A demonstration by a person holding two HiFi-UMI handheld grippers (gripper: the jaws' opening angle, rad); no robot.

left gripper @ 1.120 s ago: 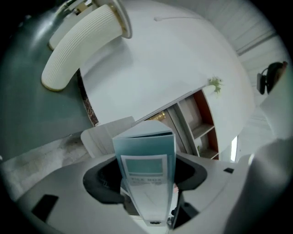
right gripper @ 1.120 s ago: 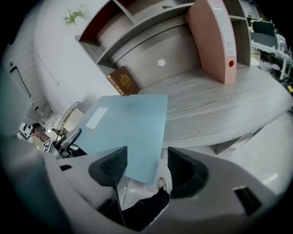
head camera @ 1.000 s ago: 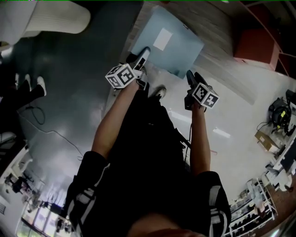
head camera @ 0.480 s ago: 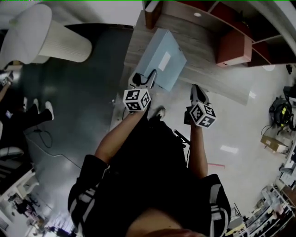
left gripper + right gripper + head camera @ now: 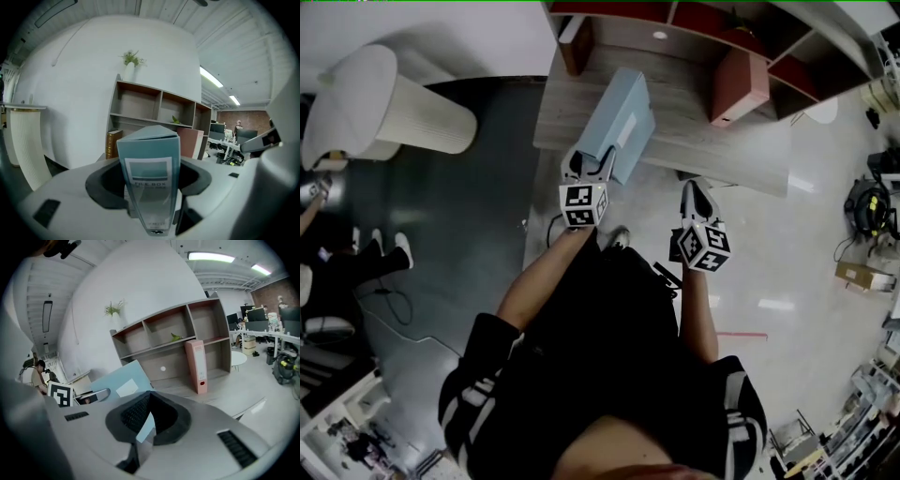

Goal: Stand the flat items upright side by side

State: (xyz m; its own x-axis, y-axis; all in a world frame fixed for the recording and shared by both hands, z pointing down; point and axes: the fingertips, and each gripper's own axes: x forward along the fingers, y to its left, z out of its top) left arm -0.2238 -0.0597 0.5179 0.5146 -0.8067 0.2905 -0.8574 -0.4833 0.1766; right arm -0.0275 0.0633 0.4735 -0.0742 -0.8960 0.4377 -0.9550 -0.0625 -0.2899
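Note:
A light blue file box (image 5: 619, 117) stands tilted up on one long edge on the wooden table (image 5: 712, 150). My left gripper (image 5: 592, 157) is shut on its near end; in the left gripper view the labelled spine of the box (image 5: 149, 173) fills the gap between the jaws of the left gripper (image 5: 151, 201). My right gripper (image 5: 692, 192) hovers to the right of the box, apart from it, shut and empty. The right gripper view shows the closed right gripper (image 5: 145, 423) with the blue box (image 5: 119, 383) beyond it to the left.
A pink binder (image 5: 739, 86) stands upright at the back of the table against the shelf unit (image 5: 694, 14). A brown book (image 5: 574, 42) stands at the shelf's left end. A white ribbed column (image 5: 403, 108) rises from the floor on the left.
The file box has been raised from lying flat to standing on its edge. Both grippers rose. The right gripper came off the box's corner and closed.

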